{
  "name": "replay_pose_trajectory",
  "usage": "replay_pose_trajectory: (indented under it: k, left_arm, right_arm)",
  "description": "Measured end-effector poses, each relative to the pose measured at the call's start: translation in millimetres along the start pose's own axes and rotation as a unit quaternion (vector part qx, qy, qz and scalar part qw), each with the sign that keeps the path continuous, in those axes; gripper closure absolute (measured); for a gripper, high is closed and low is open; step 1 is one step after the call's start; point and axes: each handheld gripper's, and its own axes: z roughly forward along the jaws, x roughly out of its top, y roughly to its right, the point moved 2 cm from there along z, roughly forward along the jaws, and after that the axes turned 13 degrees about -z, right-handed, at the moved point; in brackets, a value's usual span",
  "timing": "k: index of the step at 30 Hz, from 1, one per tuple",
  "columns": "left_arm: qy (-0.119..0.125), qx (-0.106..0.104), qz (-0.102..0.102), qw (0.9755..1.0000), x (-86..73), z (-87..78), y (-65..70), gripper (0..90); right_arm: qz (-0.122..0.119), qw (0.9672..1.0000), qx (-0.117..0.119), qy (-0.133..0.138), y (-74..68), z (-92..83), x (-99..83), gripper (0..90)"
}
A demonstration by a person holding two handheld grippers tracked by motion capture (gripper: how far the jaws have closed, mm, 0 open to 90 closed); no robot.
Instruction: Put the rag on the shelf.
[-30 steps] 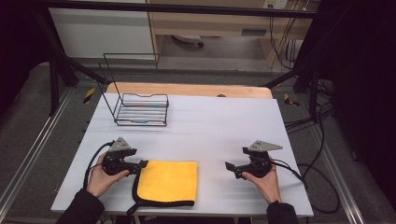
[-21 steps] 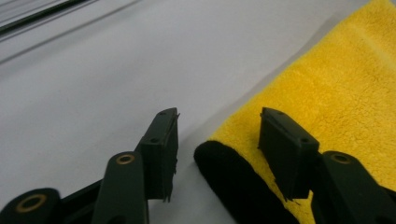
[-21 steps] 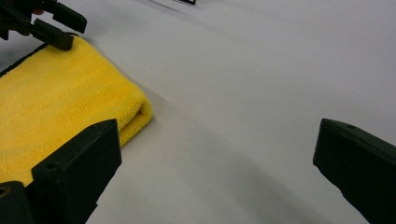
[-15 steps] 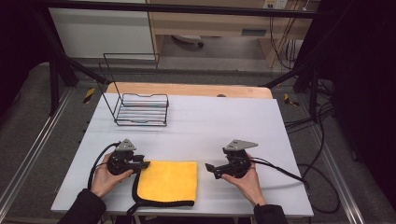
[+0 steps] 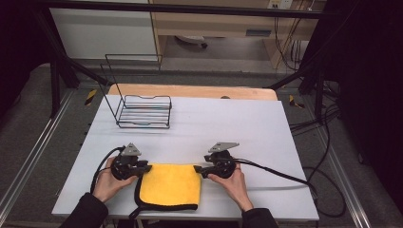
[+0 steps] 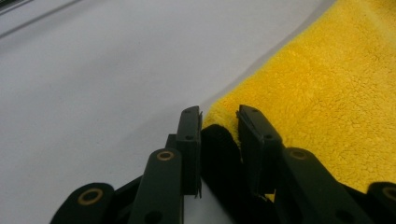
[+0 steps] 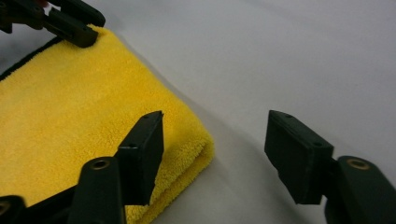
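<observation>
Yellow cloth (image 5: 168, 186) unmoved. Right gripper (image 5: 198, 169) slid in to its far-right corner, jaws closing astride it, no grip. Left gripper (image 5: 146, 167) jaws closing, black-edged corner between them.

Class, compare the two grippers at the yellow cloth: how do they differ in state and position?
The left gripper has just been closing and pinches the cloth's black-edged corner; the right gripper has also been closing, but its jaws stand apart, one above the cloth's corner, one over the table. Both sit at far corners.

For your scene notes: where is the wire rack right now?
In the high view, the wire rack stands at the table's far left, beyond the yellow cloth.
</observation>
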Motion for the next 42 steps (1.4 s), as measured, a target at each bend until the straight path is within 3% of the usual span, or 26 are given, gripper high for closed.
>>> replay_pose_trajectory:
  k: [10,17,21,27,34,39,42]
  left_arm:
    - [-0.001,-0.002,0.001,1.0,0.2,-0.4,0.2,75.1]
    - [-0.001,-0.006,-0.006,1.0,0.6,-1.7,-0.2,77.8]
    - [-0.001,-0.007,-0.004,1.0,1.0,-4.2,0.0,79.4]
    - [0.007,0.004,-0.021,0.9997,-1.8,-9.9,-2.7,80.0]
    - [0.026,0.029,-0.043,0.9983,-8.2,-20.2,-4.4,79.8]
    - [0.025,0.04,-0.056,0.9973,-13.9,-22.7,-5.2,79.6]
    - [0.026,0.041,-0.06,0.997,-15.8,-22.3,-6.1,79.0]
  right_arm:
    - [-0.007,0.9996,0.022,-0.016,-5.4,15.6,0.3,66.1]
    - [0.014,0.9989,0.041,-0.019,-6.8,17.2,1.3,82.8]
    - [0.018,0.9987,0.044,-0.02,-3.4,14.3,6.2,84.4]
    - [-0.016,0.9995,0.02,-0.021,0.3,18.0,30.8,84.6]
    - [-0.047,0.9987,-0.004,-0.018,12.6,41.3,60.9,84.6]
    - [-0.082,0.9961,-0.015,-0.028,14.4,61.6,77.2,84.6]
    - [-0.08,0.996,-0.015,-0.035,15.1,70.5,77.1,83.2]
